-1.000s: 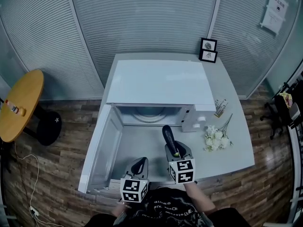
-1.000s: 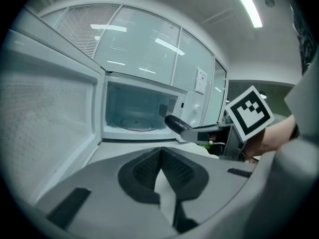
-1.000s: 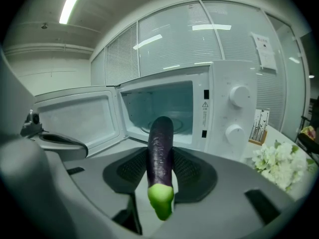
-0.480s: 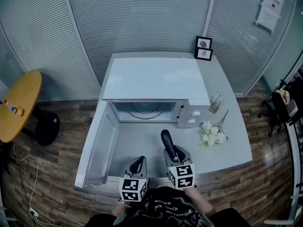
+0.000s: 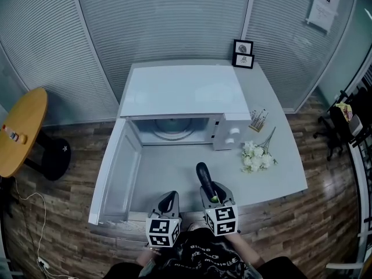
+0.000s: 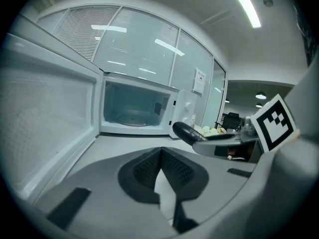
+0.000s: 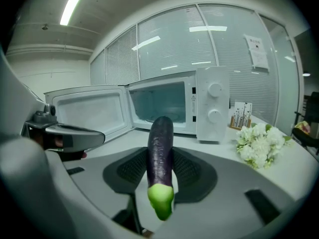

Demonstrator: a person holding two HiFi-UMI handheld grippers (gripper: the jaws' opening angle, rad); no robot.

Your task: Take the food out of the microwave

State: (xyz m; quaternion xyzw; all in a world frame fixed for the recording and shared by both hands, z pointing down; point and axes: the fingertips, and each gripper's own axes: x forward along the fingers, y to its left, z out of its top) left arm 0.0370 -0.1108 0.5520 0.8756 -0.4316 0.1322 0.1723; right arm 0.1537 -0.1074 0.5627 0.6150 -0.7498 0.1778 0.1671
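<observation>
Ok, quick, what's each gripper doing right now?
Left gripper: closed, nothing in it.
Right gripper: closed on the eggplant.

Left gripper (image 5: 169,199) fingers (image 6: 144,172) together, right gripper (image 5: 211,189) clamping eggplant (image 5: 203,174)

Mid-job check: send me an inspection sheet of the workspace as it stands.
Surface: grey table, tidy.
Job's things: microwave door open, only the turntable seen inside; eggplant out, over the table.
Clutter: white flowers, card holder, two picture frames.
Grippers: left gripper shut, empty; right gripper shut on the eggplant.
Cables: white cable on the floor, left.
Surroundings: round wooden table, blinds behind.
</observation>
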